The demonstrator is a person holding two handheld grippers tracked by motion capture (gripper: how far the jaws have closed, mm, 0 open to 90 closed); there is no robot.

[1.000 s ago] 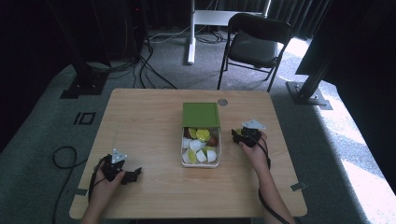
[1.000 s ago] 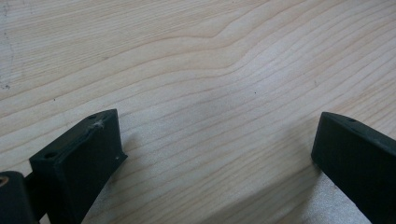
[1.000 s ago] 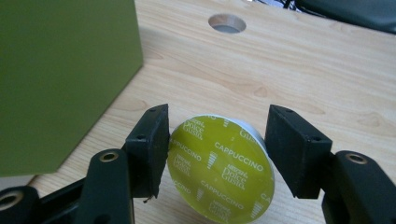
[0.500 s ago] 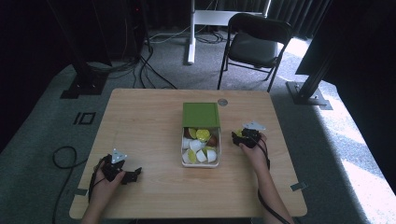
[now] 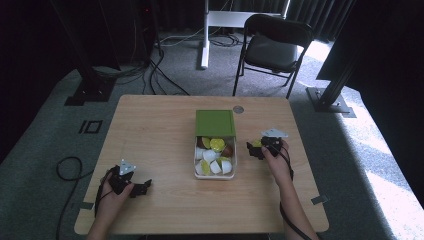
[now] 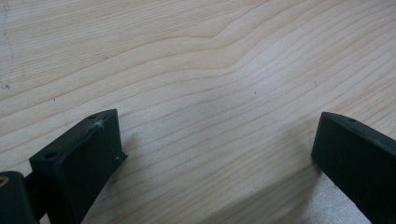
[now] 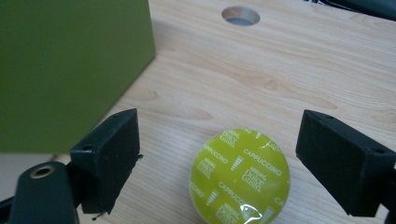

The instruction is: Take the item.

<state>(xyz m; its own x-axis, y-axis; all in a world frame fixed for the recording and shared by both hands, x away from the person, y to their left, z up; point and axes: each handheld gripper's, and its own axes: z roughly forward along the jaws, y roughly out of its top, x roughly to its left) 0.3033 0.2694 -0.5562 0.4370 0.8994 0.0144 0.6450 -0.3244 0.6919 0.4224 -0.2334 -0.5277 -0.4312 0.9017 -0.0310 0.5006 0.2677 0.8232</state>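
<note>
Between the right gripper's (image 7: 219, 154) black jaws a capsule (image 7: 239, 173) is lying lid-up on the wooden table (image 7: 299, 79) — a small coffee pod with a lime-green foil lid printed "Cappuccino". The jaws are standing wide apart, one on each side of it, neither one touching it, so nothing is gripped. By the look of it the pod is light and fairly stiff in its wall, while the foil lid is thin and glossy and could be dented or pierced; the safer hold seems to be across the round side wall below the rim, with gentle pressure.

In the high view the right gripper (image 5: 256, 148) is resting on the table just right of the white box (image 5: 197, 161), which is holding a heap of white, yellow and brown pods under a half-slid green lid (image 5: 215, 123).

The left gripper's (image 6: 215, 149) jaws are also spread wide, over bare wood and holding nothing — it is sitting near the table's front left corner, well apart from the box.
</note>
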